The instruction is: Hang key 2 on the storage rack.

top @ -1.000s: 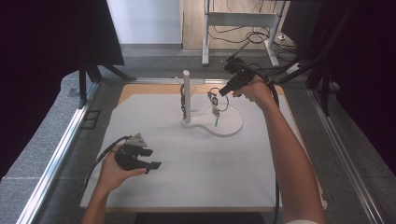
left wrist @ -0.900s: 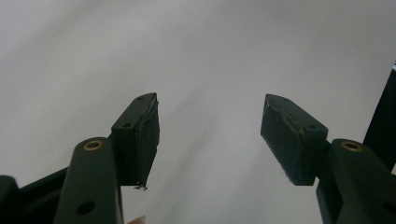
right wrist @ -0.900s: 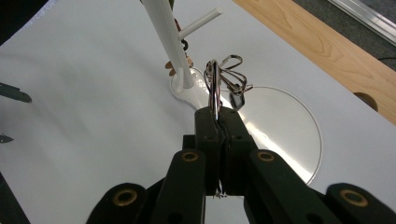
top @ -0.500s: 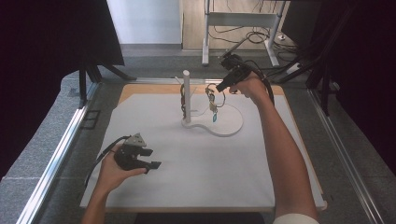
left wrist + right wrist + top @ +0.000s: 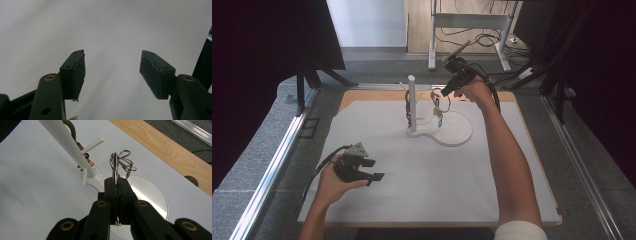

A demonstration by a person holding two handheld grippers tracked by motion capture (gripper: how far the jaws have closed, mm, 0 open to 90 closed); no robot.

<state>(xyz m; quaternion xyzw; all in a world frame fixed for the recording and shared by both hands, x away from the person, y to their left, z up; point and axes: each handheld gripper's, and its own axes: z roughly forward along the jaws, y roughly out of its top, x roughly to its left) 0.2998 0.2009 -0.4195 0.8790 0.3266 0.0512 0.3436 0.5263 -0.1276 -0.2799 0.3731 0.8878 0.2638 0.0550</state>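
Observation:
A white peg stand [image 5: 412,100] rises from a round white base [image 5: 459,134] at the back middle of the white mat. Something green and brown [image 5: 71,127] hangs on its post [image 5: 67,142]. My right gripper [image 5: 446,91] is up beside the stand, shut on a metal ring [image 5: 115,165] with thin loops behind it. From the ring small trinkets [image 5: 438,109] dangle over the base, just right of the post. A bare peg [image 5: 93,145] sticks out toward the ring. My left gripper [image 5: 374,170] rests low at the mat's front left, jaws open [image 5: 112,72] with nothing between them.
The white mat [image 5: 432,190] lies on a wooden board [image 5: 362,97] whose edge shows at the back. Metal rails [image 5: 272,165] run along both sides of the table. A white table frame [image 5: 469,20] and cables stand on the floor behind.
My right hand has shifted toward the far edge of the table with the ring, and the dangling trinkets have come a little nearer the post. The left hand has kept still.

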